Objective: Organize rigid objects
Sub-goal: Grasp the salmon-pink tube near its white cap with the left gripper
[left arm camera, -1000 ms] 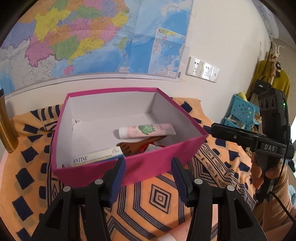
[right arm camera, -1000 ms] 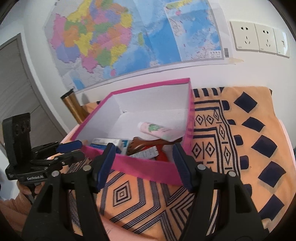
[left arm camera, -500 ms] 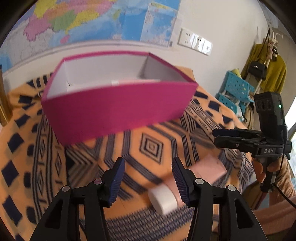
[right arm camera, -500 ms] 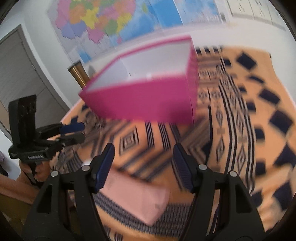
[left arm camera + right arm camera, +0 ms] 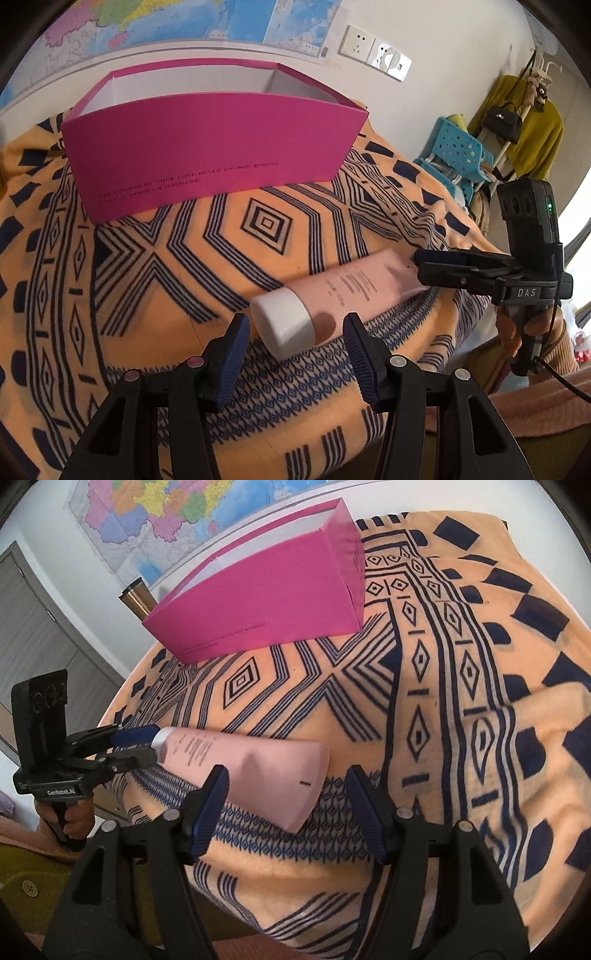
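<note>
Pink tube (image 5: 354,288) with white cap (image 5: 282,323), lying on its side on the patterned cloth, flat crimped end (image 5: 310,786) away from the cap. Magenta box (image 5: 207,147), open-topped and upright, well apart behind it, small dark lettering on its front wall.

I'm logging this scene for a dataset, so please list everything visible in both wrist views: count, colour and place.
Tube: one, pale pink with a white cap, lying on the cloth at the near edge.
Box: one, magenta outside and white inside, open top, at the far side of the cloth.
Cloth: one, orange with navy geometric print, covering the table.
Map: one, multicoloured, on the wall behind the box.
Wall sockets: a white row, on the wall to the right of the map.
Metal cylinder: one, brass-coloured, left of the box.
Crate: one, blue, perforated, far right.
Garment: one, mustard yellow, hanging beside a black handbag.
Left gripper: black, blue pads, open around the cap end.
Right gripper: black, blue pads, open at the tube's flat end.
</note>
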`<state>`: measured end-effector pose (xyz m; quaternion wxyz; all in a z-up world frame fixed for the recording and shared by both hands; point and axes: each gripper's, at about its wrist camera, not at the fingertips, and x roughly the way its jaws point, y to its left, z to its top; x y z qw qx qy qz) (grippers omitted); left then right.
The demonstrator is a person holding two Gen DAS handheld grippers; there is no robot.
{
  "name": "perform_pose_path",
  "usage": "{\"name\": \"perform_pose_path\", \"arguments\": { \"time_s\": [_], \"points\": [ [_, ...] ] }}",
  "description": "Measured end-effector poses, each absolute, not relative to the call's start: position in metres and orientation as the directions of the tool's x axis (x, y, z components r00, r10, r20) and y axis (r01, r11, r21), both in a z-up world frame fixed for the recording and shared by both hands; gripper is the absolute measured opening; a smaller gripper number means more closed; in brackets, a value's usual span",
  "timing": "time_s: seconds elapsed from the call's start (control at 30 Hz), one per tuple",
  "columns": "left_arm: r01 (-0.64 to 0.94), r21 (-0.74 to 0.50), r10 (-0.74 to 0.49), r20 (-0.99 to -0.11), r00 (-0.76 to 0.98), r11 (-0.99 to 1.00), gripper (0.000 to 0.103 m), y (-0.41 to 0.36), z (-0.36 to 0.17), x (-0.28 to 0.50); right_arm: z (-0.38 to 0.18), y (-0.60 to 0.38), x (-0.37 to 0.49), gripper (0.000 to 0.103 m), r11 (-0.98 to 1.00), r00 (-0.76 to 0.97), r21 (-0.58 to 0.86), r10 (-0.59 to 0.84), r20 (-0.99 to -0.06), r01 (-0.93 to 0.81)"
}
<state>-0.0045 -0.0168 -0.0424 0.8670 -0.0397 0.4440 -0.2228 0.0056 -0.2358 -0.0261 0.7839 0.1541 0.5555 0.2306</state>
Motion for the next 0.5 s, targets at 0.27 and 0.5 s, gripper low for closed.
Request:
{"name": "perform_pose_path", "arguments": {
  "time_s": [0.27,0.5],
  "points": [
    [0.350,-0.295,-0.442,-0.756,0.484,0.889,0.050,-0.019,-0.047,-0.005,-0.029,-0.224,0.001,0.067,0.841,0.265,0.502,0.540,-0.799,-0.200],
    [0.341,-0.290,-0.432,-0.757,0.491,0.894,0.050,-0.020,-0.046,-0.002,-0.028,-0.224,0.003,0.065,0.842,0.283,0.505,0.539,-0.793,-0.188]
  ]
}}
